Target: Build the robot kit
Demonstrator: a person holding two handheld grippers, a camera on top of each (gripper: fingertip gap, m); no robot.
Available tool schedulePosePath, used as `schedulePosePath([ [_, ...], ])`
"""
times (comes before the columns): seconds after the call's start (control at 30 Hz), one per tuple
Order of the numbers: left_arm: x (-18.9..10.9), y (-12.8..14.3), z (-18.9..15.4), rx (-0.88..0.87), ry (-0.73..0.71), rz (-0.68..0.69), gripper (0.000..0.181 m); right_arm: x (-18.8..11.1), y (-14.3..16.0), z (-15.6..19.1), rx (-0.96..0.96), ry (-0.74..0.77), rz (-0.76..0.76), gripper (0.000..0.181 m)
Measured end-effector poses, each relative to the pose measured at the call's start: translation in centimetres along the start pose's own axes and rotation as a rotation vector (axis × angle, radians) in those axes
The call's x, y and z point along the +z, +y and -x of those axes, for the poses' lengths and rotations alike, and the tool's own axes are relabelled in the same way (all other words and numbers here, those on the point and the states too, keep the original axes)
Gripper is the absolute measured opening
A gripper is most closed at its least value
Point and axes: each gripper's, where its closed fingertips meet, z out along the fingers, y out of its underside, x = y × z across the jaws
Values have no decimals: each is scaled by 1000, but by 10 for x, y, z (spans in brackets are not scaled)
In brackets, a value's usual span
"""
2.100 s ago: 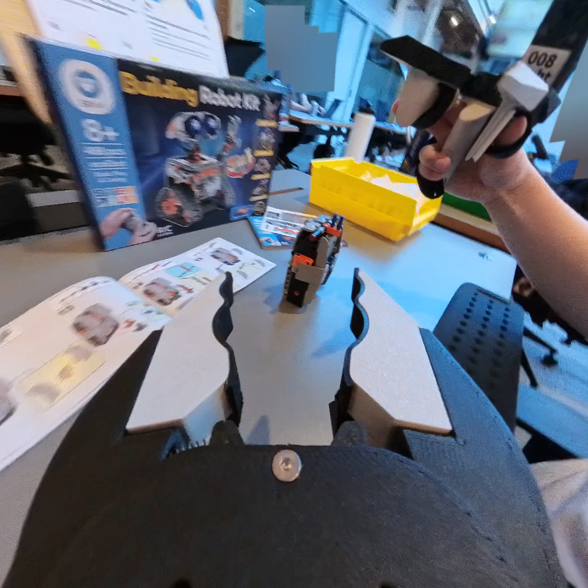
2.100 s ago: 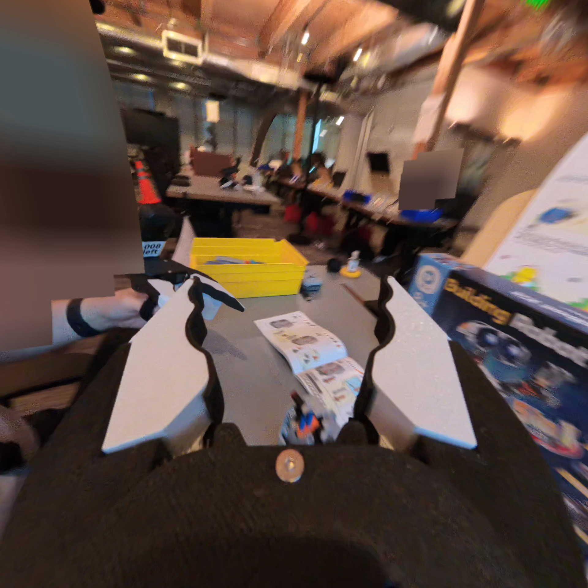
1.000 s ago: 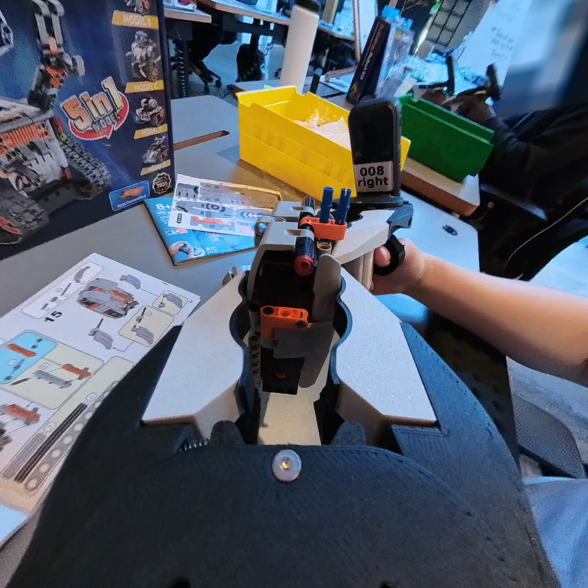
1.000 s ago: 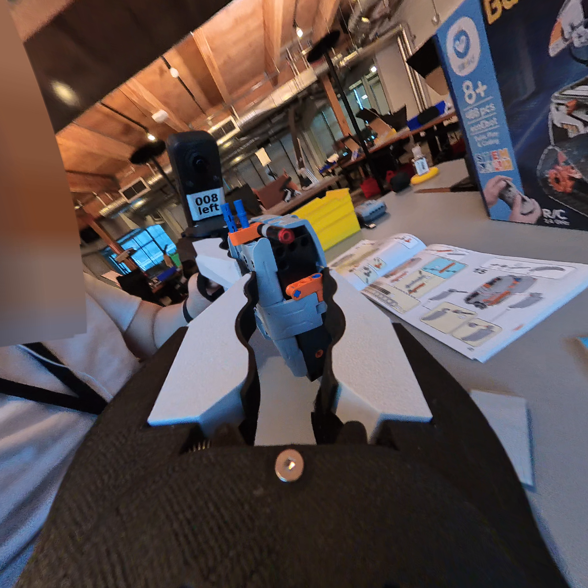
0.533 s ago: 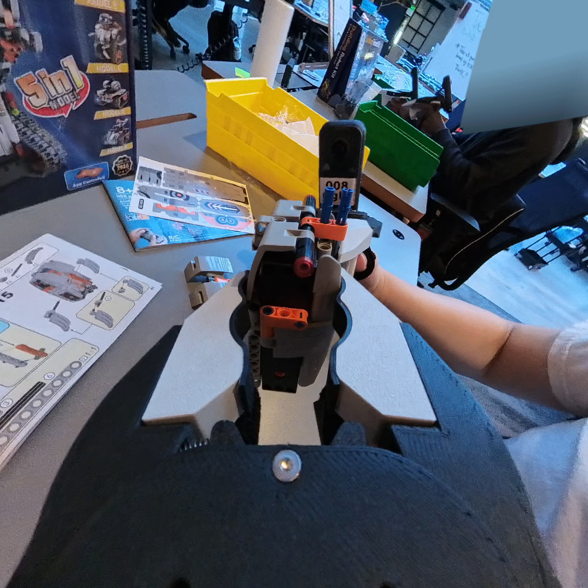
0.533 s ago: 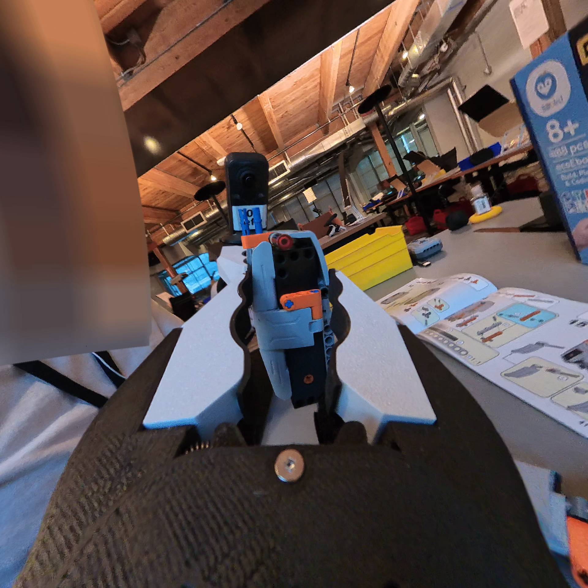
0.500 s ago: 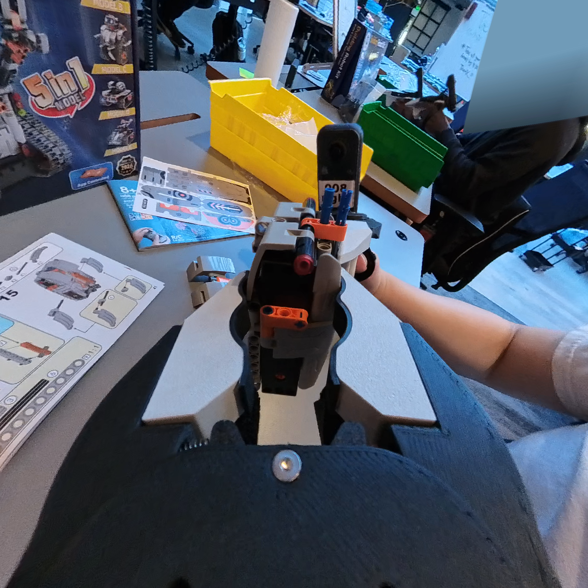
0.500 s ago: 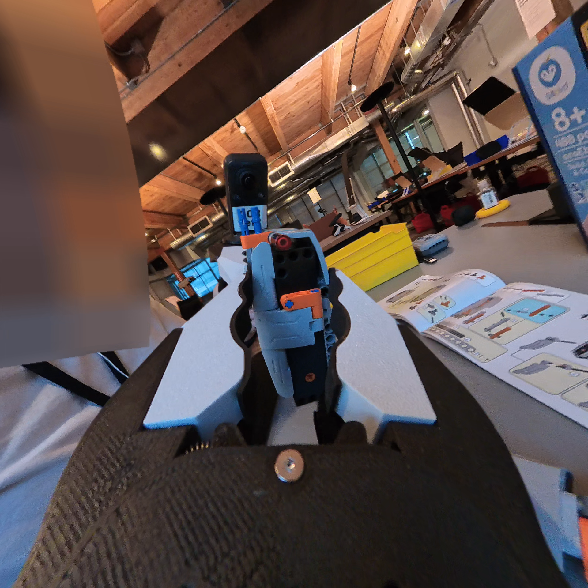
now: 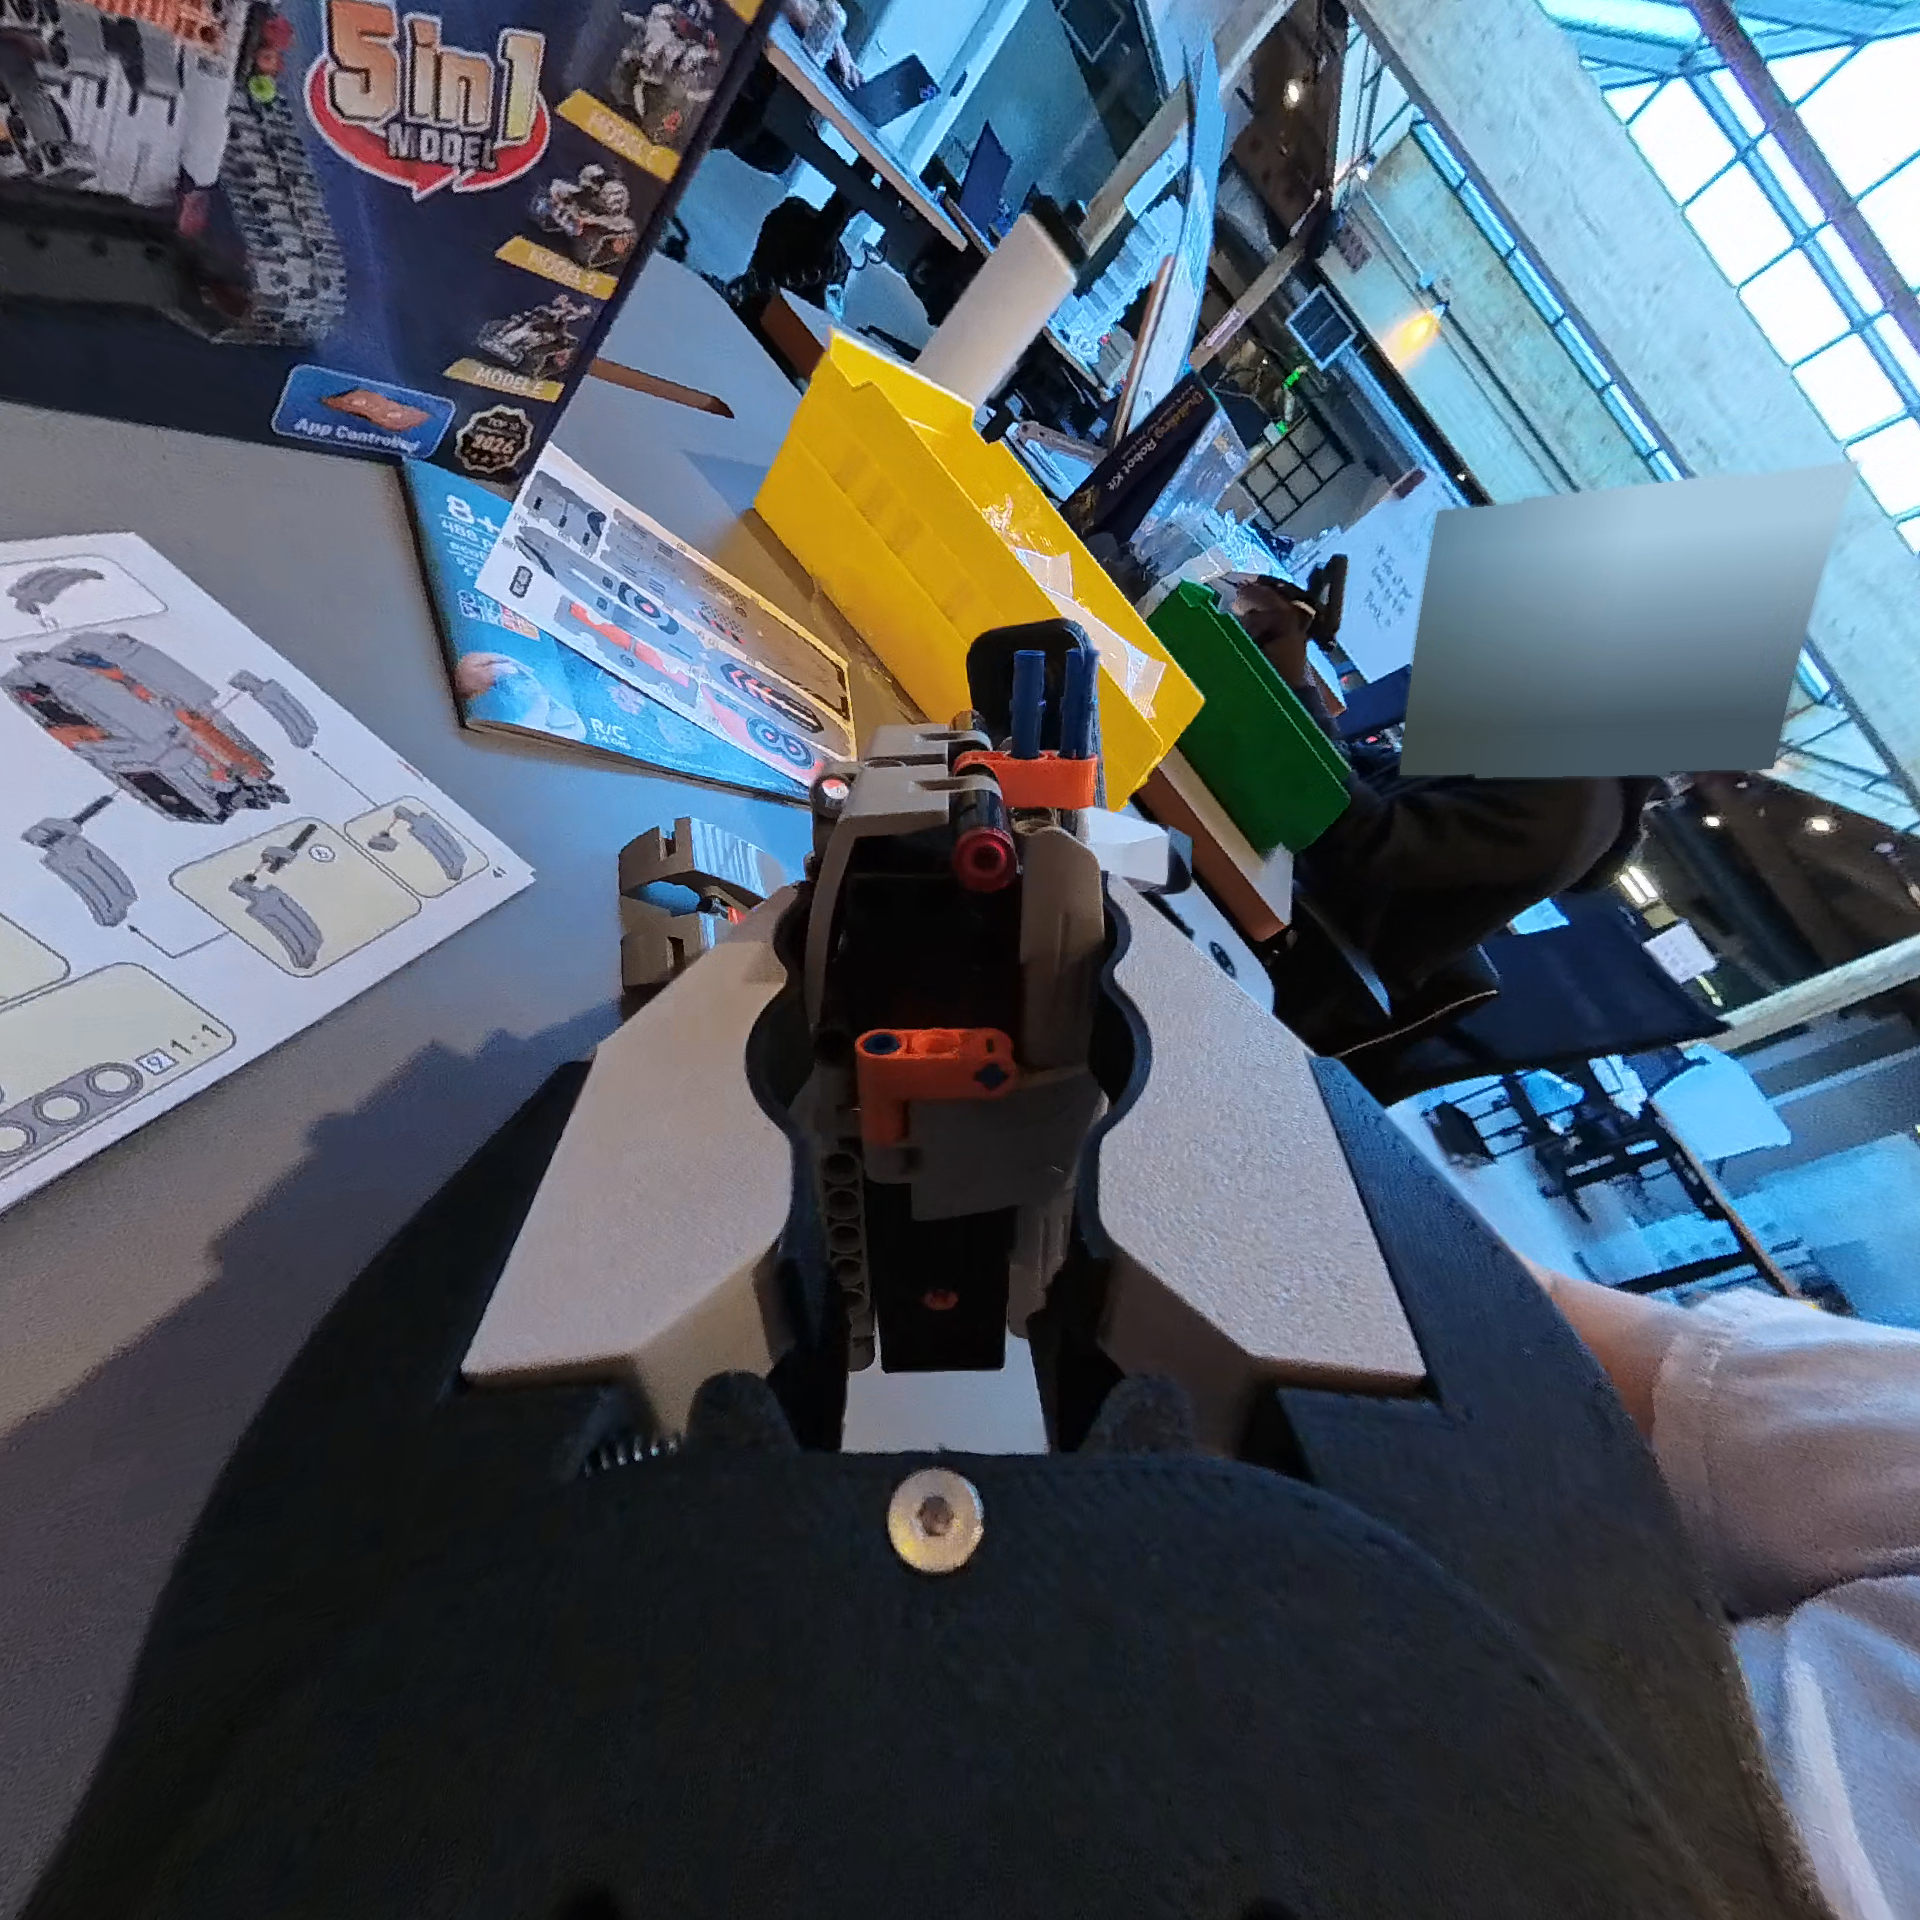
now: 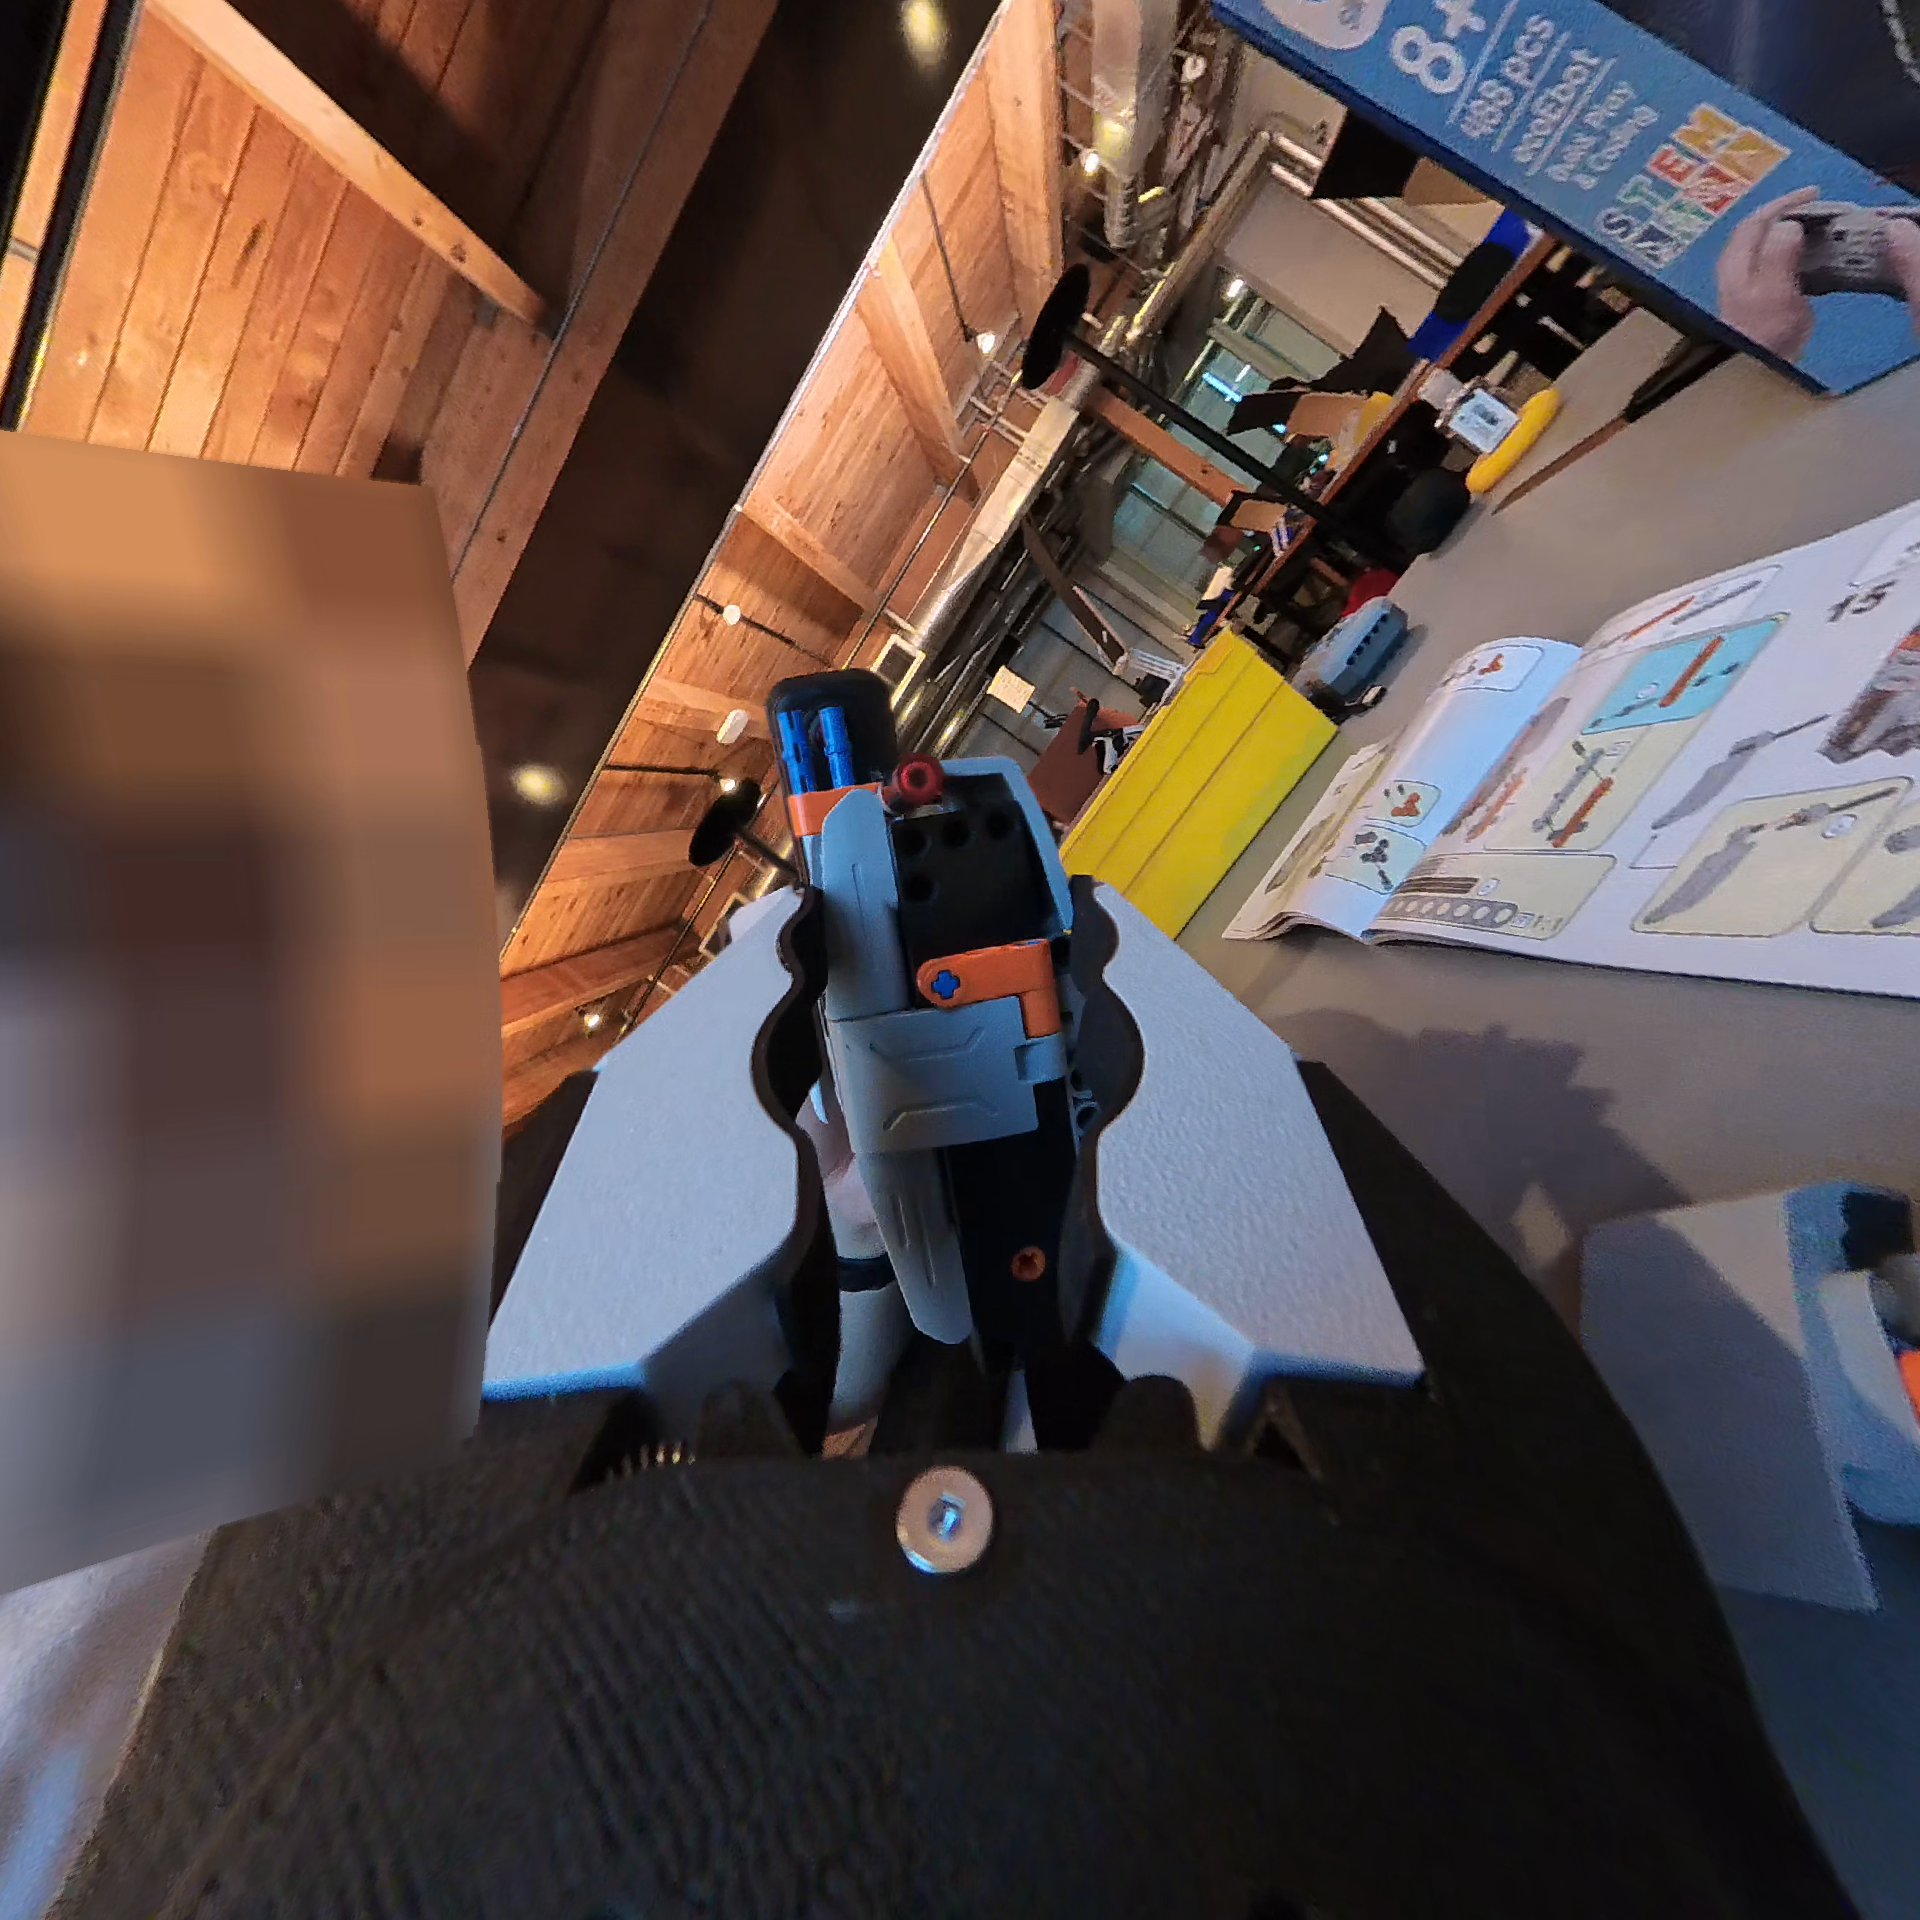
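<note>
Item: brick-built assembly [image 9: 951,1049], grey and black with orange connectors, a red pin end and two blue pins at its top; sits at centre frame in both wrist views, raised above the grey table [image 9: 312,582]. Left gripper [image 9: 951,935]: pale fingers [image 9: 644,1174] pinching the assembly from both sides, its lower part seated in the scalloped notch between them. Right gripper [image 10: 945,935]: fingers [image 10: 1236,1164] likewise closed on the same assembly [image 10: 951,997], seen from the opposite side; a black camera body rises just behind the blue pins in each view. Surroundings, left wrist view: open instruction booklet [image 9: 177,831] at left edge, lying flat on the table; smaller blue leaflet with a sticker sheet [image 9: 644,634] at upper centre-left; loose grey brick part [image 9: 675,894] on the table just left of the left gripper's fingertip; dark blue kit box [image 9: 343,208] standing at upper left; yellow bin [image 9: 935,561] at upper centre, green bin [image 9: 1257,717] just right of it. Right wrist view: the booklet [image 10: 1621,810] at right, the yellow bin [image 10: 1195,790] at centre right, the box [image 10: 1621,156] at upper right.
</note>
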Motion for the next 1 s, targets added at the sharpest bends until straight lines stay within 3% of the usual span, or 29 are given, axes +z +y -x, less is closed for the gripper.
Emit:
schedulePosePath([
  [0.17, -6, -1, 6, -70, 105, 27, 50, 6, 1, -5, -55, 106, -8, 46],
  [0.27, -15, -3, 0, -79, 200, 16, 49, 15, 3, 4, -170, 141, 5, 46],
  [0.37, -23, -6, -9, -193, 343, 5, 49, 21, 1, 19, -321, 157, -1, 49],
  [0.43, -25, -8, -11, -288, 425, -9, 49, 23, 1, 34, -432, 132, 14, 66],
  [0.5, -25, -7, -11, -350, 473, 2, 49, 20, 1, 40, -537, 160, 21, 68],
  [0.6, -20, 0, -4, -391, 469, 16, 49, 12, 6, 36, -614, 216, 37, 74],
  [0.77, -17, 1, -2, -332, 434, 7, 49, 3, 25, 12, -912, 427, 177, 108],
  [0.83, -19, -3, -6, -275, 430, -30, 49, 1, 28, 5, -854, 465, 151, 108],
  [0.9, -22, -11, -10, -226, 427, -81, 49, 2, 32, 7, -667, 408, 86, 106],
  [1.0, -29, -22, -21, -160, 451, -150, 49, 5, 43, 7, -514, 335, 125, 90],
])
